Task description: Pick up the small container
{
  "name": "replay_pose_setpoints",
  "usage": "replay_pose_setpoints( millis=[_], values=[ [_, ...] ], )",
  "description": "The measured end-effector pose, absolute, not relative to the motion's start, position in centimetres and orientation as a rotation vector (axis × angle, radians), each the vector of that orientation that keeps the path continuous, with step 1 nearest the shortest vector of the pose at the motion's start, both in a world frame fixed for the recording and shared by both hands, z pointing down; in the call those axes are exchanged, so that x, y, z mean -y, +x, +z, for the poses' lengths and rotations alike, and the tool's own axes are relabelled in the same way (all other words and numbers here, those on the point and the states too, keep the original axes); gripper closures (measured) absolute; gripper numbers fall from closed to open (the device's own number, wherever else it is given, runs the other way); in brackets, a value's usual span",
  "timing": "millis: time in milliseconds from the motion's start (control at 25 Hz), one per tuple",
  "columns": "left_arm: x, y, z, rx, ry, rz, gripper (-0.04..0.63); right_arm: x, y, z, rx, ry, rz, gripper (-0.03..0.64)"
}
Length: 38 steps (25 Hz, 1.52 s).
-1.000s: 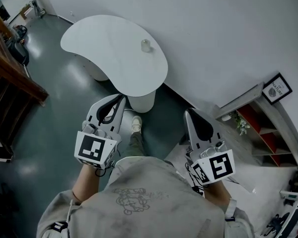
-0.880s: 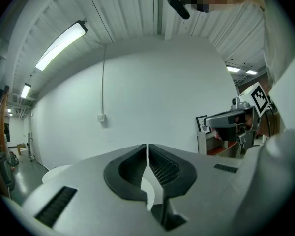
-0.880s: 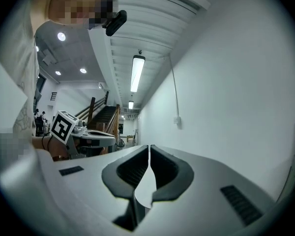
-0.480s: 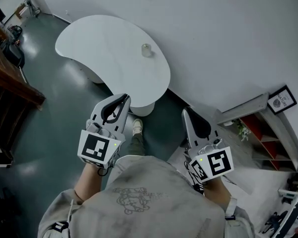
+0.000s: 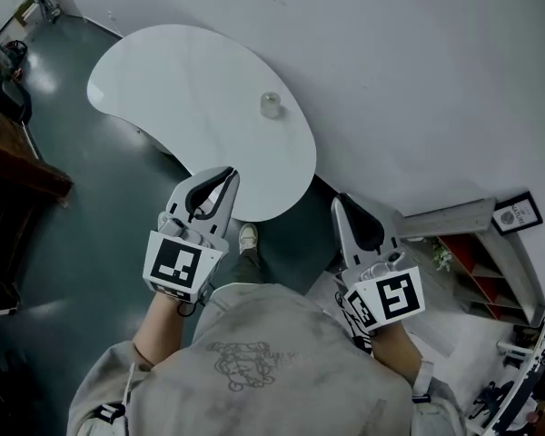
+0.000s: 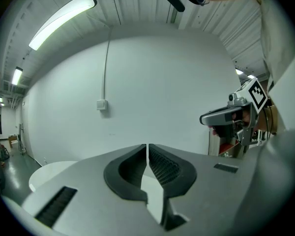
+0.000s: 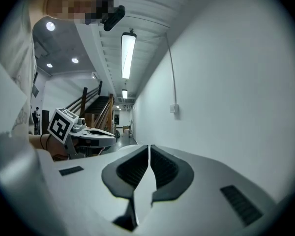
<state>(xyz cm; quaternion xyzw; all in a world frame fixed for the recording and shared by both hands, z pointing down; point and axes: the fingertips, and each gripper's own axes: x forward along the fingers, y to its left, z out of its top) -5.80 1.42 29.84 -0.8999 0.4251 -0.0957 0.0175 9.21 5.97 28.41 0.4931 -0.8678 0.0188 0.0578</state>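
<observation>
A small pale container (image 5: 271, 104) stands near the far edge of a white kidney-shaped table (image 5: 163, 89), close to the wall. My left gripper (image 5: 225, 174) is shut and empty, its tip over the table's near edge, well short of the container. My right gripper (image 5: 338, 202) is also shut and empty, held over the floor to the right of the table. In the left gripper view the jaws (image 6: 147, 149) meet with nothing between them, and a bit of table (image 6: 49, 173) shows low left. The right gripper view shows shut jaws (image 7: 149, 151) too. The container appears in neither gripper view.
A white wall (image 5: 418, 71) runs behind the table. A low shelf unit with red compartments (image 5: 490, 266) stands at the right, with a framed picture (image 5: 516, 214) on it. Dark wooden stairs (image 5: 18, 166) rise at the left. A person's shoe (image 5: 247, 237) is on the grey-green floor.
Both grippers and the view have advanced toward the table. The left gripper's tip now reaches over the table's near edge. Both stay shut.
</observation>
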Motion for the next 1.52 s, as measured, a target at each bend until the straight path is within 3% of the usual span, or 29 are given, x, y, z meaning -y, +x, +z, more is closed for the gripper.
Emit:
replay_pose_setpoints(
  millis=[720, 1520],
  values=[
    [12.0, -8.0, 29.5, -1.228, -2.845, -0.343, 0.568, 7.6, 6.2, 27.9, 2.562, 1.515, 0.083, 0.583],
    [15.2, -6.3, 28.7, -1.302, -2.829, -0.305, 0.568, 13.3, 8.5, 29.3, 2.635, 1.41, 0.179, 0.583]
  ],
)
